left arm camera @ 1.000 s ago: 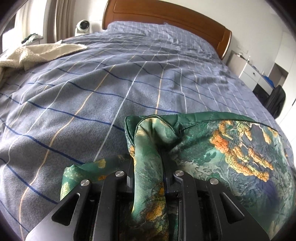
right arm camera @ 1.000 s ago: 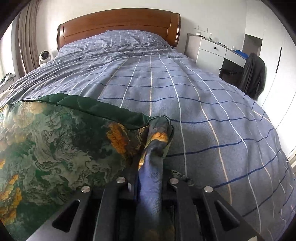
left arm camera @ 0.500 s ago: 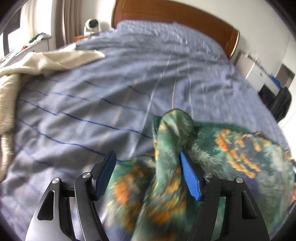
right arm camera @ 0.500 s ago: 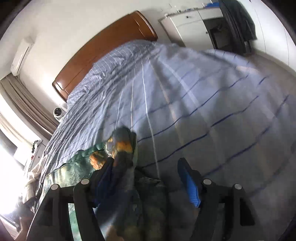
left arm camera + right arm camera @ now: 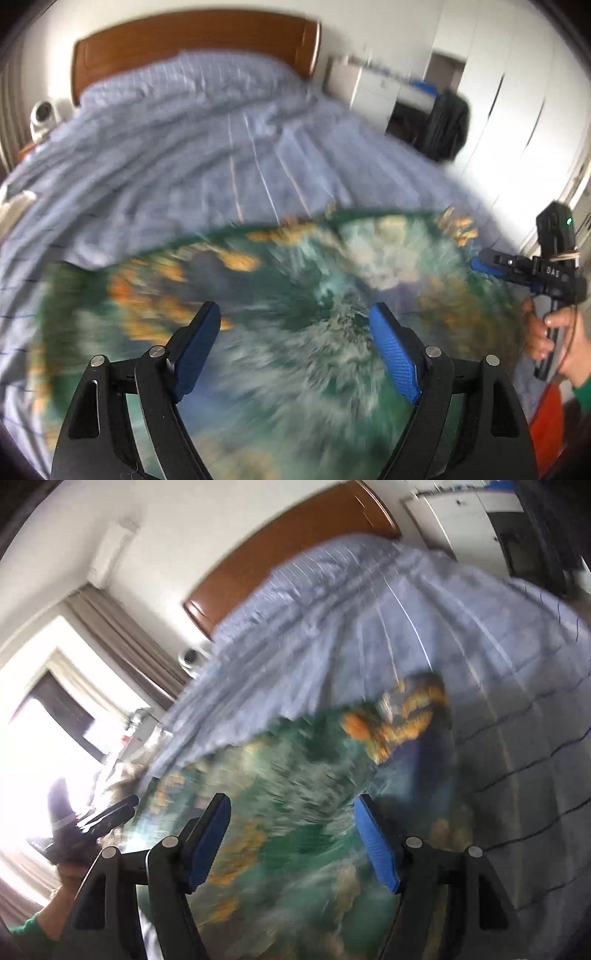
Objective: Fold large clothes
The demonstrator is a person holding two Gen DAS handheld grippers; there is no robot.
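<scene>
L gripper (image 5: 295,328) jaws opening, nothing between; R gripper (image 5: 291,823) released too, empty. Green print garment (image 5: 295,295) lies flat on near end of bed (image 5: 184,147). Looks thin, soft, prob slippery; pinch at corners/hem, not mid-panel.

We hold our left gripper (image 5: 295,325) above the green printed garment (image 5: 303,295), pointing downward at it, its jaws opening with nothing between the blue pads (image 5: 393,350). Our right gripper (image 5: 291,827) hangs over the same garment, jaws apart and clear of the cloth. Seen from the left wrist, our right hand (image 5: 557,332) grips its handle past the garment's right edge, a green sleeve (image 5: 581,395) at the wrist.
</scene>
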